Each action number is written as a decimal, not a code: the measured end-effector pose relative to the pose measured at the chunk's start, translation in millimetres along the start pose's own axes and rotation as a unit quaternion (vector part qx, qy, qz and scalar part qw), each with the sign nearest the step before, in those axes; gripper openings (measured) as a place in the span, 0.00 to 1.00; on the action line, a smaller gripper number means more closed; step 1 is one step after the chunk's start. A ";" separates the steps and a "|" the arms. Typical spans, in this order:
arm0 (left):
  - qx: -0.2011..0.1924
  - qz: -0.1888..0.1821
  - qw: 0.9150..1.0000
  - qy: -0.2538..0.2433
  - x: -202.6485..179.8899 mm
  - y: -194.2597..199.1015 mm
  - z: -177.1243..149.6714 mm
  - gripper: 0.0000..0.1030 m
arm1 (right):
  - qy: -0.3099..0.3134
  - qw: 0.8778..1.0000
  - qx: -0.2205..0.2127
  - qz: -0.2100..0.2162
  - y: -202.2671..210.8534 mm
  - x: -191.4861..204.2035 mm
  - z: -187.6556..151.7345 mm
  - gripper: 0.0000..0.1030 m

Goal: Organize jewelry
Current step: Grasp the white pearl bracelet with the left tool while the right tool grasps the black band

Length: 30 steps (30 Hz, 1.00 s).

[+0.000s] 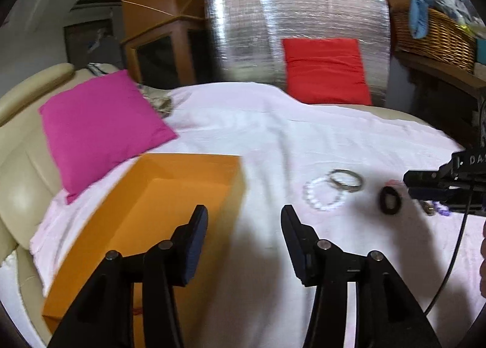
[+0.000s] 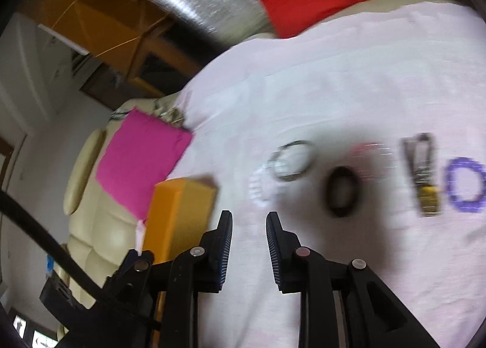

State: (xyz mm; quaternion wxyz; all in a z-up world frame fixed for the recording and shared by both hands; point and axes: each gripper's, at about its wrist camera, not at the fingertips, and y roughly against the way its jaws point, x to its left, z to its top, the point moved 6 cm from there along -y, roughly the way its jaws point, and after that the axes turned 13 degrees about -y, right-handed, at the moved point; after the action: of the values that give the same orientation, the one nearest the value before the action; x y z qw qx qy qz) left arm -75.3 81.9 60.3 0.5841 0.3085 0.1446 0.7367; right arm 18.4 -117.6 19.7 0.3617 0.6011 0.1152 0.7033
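Observation:
An open orange box (image 1: 170, 196) lies on the white cloth (image 1: 273, 135), left of my left gripper (image 1: 244, 217), which is open and holds nothing. To its right lie a white bead bracelet (image 1: 308, 193), a silver bangle (image 1: 360, 181) and a black ring (image 1: 383, 196). In the blurred right wrist view my right gripper (image 2: 249, 223) is open a little with nothing between its fingers. It hovers near the white bead bracelet (image 2: 258, 193) and the orange box (image 2: 179, 214). Further right are the silver bangle (image 2: 309, 162), the black ring (image 2: 329, 193), a gold-and-silver strap (image 2: 422, 172) and a purple bead bracelet (image 2: 449, 184).
A pink cushion (image 1: 100, 126) leans on the cream sofa (image 1: 18, 165) behind the box. A red cushion (image 1: 325, 71) rests against a silver foil panel (image 1: 243, 29) at the back. A wicker basket (image 1: 434, 35) sits on a shelf at the right. The other tool's black frame (image 1: 449, 184) juts in from the right.

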 end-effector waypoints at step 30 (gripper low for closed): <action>0.048 -0.212 0.974 -0.068 -98.2 -116.1 17.5 0.37 | -0.051 0.993 -0.021 -0.103 -48.0 -65.0 38.4 0.16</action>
State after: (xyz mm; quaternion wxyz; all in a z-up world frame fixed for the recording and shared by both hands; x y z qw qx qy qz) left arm 37.8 18.1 -20.9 0.7202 0.3478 0.2017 0.5654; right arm 72.9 -136.0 -48.9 0.4501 0.6132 0.1434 0.6331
